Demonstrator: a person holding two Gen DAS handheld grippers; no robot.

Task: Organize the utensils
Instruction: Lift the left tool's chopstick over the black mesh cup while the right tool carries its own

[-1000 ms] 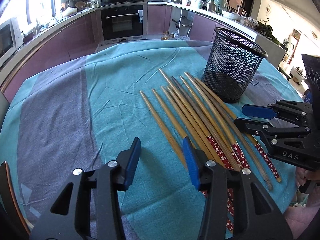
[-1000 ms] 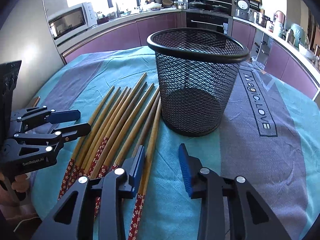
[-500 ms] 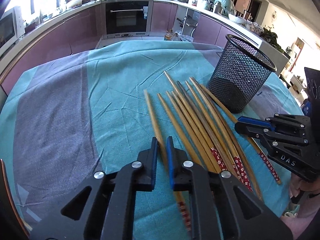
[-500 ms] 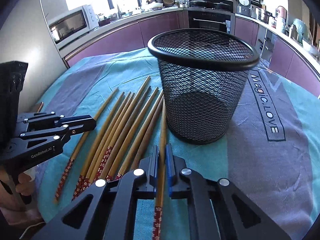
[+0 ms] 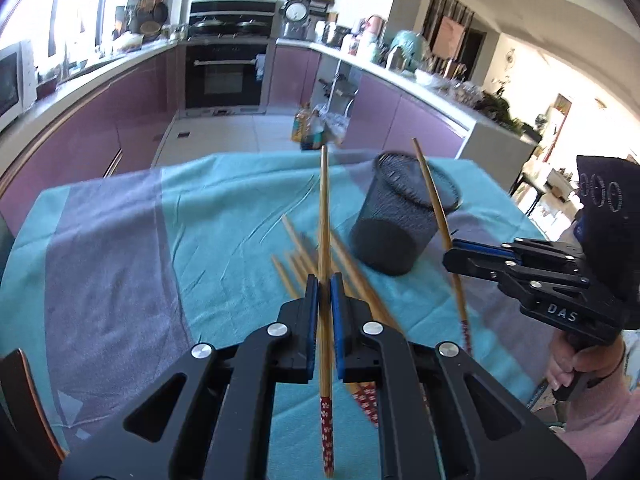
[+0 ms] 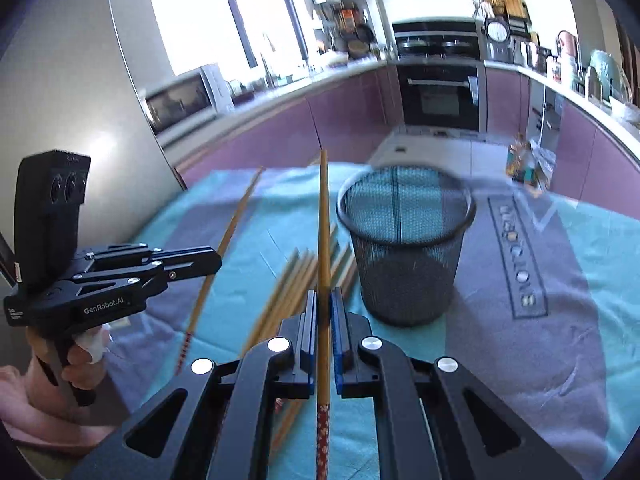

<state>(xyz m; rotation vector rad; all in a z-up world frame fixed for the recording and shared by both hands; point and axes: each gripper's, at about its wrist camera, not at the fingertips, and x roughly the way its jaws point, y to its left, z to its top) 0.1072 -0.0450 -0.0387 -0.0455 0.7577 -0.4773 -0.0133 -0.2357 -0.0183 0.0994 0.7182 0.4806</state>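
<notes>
Nearest in the left wrist view: left gripper (image 5: 324, 280), blue pads (image 5: 312, 320) pinched tight on one bamboo chopstick (image 5: 324, 216), red flower-patterned end toward the camera, bare tip raised off the cloth and aimed at the kitchen beyond. Same picture in the right wrist view: right gripper (image 6: 324, 294) clamped on a second chopstick (image 6: 323, 220), tip up, patterned end low between the black arms. Each gripper also visible from the other camera (right gripper (image 5: 450, 256) at the right edge with its chopstick (image 5: 438, 216) slanting across the basket; left gripper (image 6: 218, 258) at the left edge, held by a hand (image 6: 84, 354)). Just past the pads: remaining chopsticks (image 5: 304, 256), a loose blurred bundle flat on the teal and grey tablecloth (image 5: 224, 216). Next, right of that bundle: black mesh basket (image 6: 404, 248), upright, open mouth up, near the chopstick tips. Farthest: purple kitchen cabinets (image 5: 132, 108), built-in oven (image 5: 226, 76), microwave (image 6: 184, 98) on the counter.
</notes>
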